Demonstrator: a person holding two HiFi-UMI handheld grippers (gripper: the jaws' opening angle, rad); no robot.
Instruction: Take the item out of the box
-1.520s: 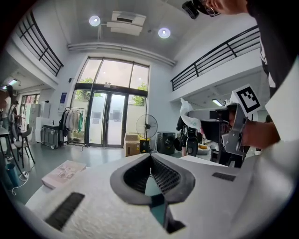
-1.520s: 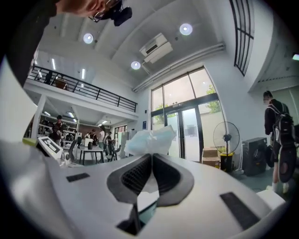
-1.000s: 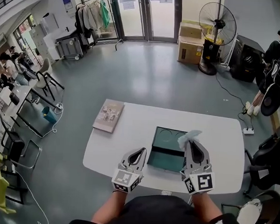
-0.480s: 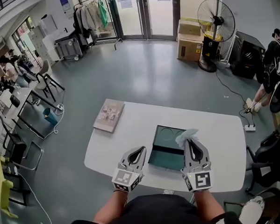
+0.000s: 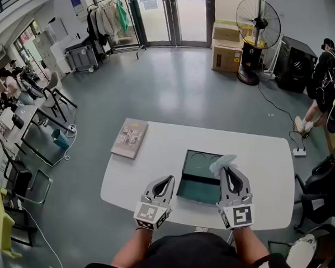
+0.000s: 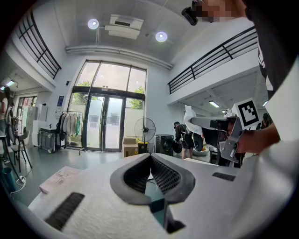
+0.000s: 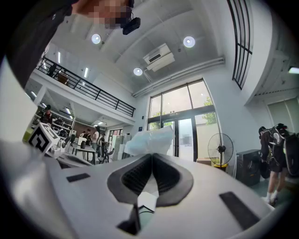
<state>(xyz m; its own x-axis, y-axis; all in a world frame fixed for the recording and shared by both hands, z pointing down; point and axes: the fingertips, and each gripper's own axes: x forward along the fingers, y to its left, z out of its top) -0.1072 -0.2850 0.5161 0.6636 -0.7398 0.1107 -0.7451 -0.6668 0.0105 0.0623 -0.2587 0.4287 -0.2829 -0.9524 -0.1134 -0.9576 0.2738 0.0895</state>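
The white tabletop (image 5: 155, 163) carries an open dark green box (image 5: 201, 180) near its middle and a book (image 5: 130, 137) at its far left corner. Your left tongs (image 5: 170, 178) are pressed together, empty, just left of the box. Your right tongs (image 5: 226, 169) pinch the pale plastic-wrapped item (image 5: 223, 161) at their tips, over the box's right edge.

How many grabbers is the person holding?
2. The left gripper, shut and empty, hovers beside the green box; the right gripper holds a white item over it.
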